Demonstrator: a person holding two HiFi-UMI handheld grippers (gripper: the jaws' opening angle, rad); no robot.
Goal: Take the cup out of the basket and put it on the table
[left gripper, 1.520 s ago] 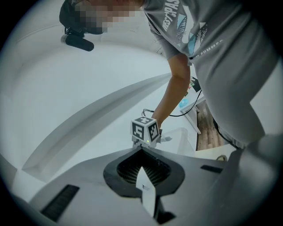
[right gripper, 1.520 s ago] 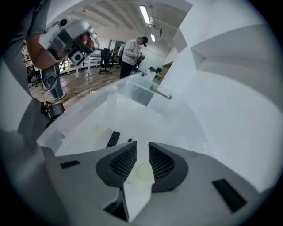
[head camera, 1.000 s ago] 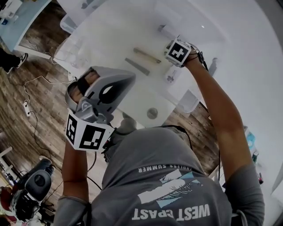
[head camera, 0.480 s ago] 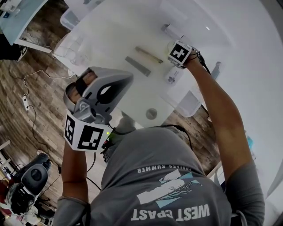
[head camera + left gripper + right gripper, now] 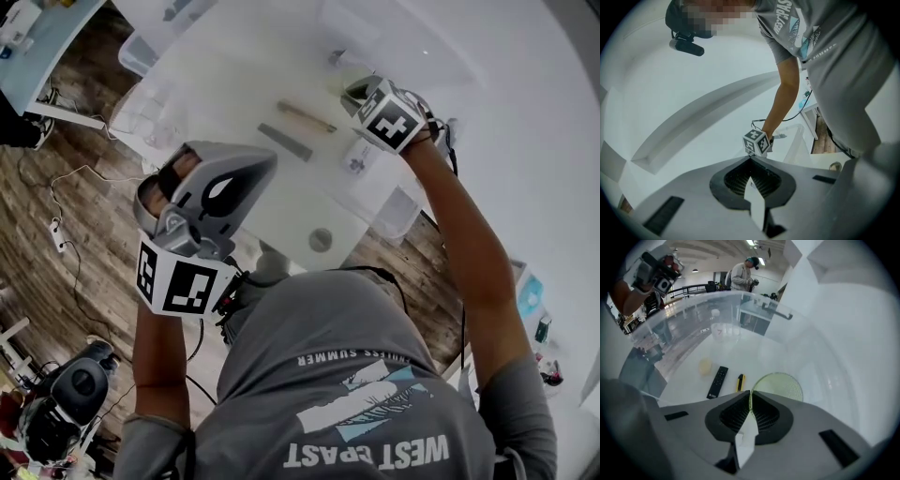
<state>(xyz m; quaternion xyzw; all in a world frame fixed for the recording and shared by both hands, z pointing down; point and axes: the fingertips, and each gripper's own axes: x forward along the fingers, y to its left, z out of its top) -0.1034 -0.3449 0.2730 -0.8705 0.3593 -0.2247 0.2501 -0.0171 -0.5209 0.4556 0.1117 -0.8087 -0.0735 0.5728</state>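
Head view: the right gripper (image 5: 358,92) reaches down over the far side of the table (image 5: 234,84), and the left gripper (image 5: 255,173) hangs near the body

Left gripper view: its jaws are together, with nothing in them

Right gripper view: the jaws have just been closing and now pinch the rim of the green cup (image 5: 780,384), which looks to be inside the clear basket (image 5: 759,300)

The grab looks done, so next lift it over the wall onto bare table

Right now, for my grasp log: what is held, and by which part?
The right gripper, its jaws just closed, pinches the cup by its rim; the left gripper holds nothing.
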